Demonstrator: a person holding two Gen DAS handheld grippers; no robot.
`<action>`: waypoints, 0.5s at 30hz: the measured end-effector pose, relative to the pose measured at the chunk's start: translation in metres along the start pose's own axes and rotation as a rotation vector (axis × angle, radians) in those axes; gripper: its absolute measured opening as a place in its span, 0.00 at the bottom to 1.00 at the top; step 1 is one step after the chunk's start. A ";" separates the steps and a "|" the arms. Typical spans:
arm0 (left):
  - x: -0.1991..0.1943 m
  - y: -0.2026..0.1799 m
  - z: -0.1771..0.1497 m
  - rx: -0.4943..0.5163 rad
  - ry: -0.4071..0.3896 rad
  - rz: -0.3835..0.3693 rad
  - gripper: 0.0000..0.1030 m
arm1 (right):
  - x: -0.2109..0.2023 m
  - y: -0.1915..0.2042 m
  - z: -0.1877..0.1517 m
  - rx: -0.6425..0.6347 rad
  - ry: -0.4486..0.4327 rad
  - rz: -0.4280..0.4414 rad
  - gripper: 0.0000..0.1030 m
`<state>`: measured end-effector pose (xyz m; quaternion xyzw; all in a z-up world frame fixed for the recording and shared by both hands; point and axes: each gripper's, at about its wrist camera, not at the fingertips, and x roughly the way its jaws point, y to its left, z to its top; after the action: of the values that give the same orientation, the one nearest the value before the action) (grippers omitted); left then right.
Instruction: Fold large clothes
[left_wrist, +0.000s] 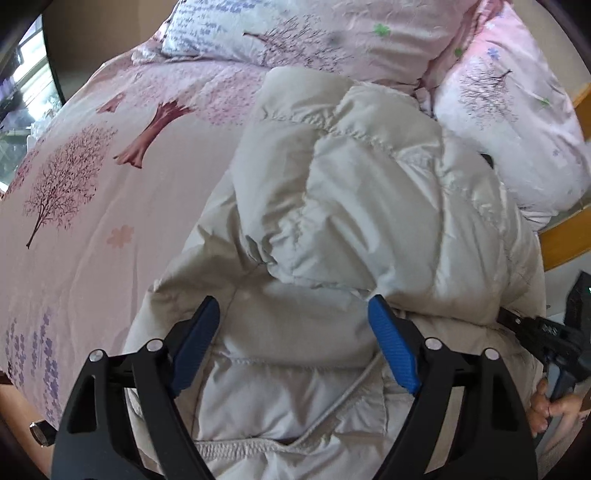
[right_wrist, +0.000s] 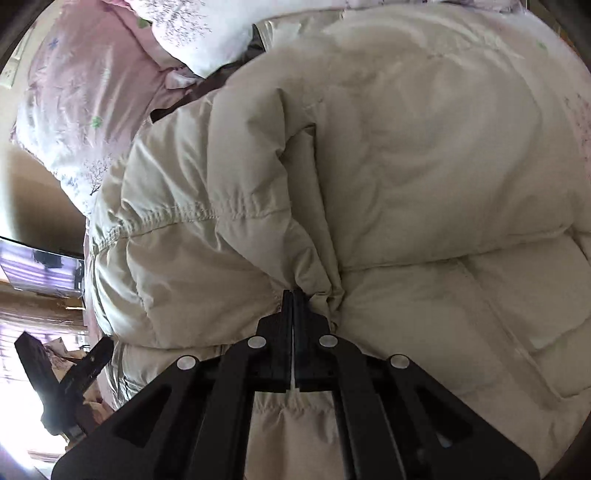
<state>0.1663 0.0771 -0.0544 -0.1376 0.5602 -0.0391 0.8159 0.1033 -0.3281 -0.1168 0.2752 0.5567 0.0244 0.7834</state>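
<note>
Cream puffer jacket (left_wrist: 332, 206) heaped on the bed (left_wrist: 92, 184), filling centre and lower frame in both views, bunched and part-folded; pink tree-print pillows (left_wrist: 498, 110) at upper right of left view. Right claw (right_wrist: 293, 295) pinched together on a gathered fold of jacket fabric at centre of right view. Left claw (left_wrist: 295, 325) spread wide, blue pads (left_wrist: 391, 347) either side of a quilted panel near the hem, not pressing. Step in hand, as judged: taking hold for a fold. Next move likely calls for closing left claw on fabric, then lifting both together.
</note>
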 end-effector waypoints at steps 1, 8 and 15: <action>-0.006 -0.001 -0.002 0.012 -0.015 0.004 0.86 | 0.000 0.001 0.002 -0.015 0.012 -0.003 0.00; -0.050 0.010 -0.019 0.098 -0.138 0.144 0.98 | -0.050 -0.005 -0.016 -0.065 -0.027 0.036 0.68; -0.065 0.053 -0.055 0.094 -0.123 0.170 0.98 | -0.112 -0.067 -0.042 -0.068 -0.118 -0.109 0.79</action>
<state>0.0864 0.1326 -0.0285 -0.0531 0.5165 0.0125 0.8546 0.0060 -0.4068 -0.0612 0.2185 0.5226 -0.0155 0.8239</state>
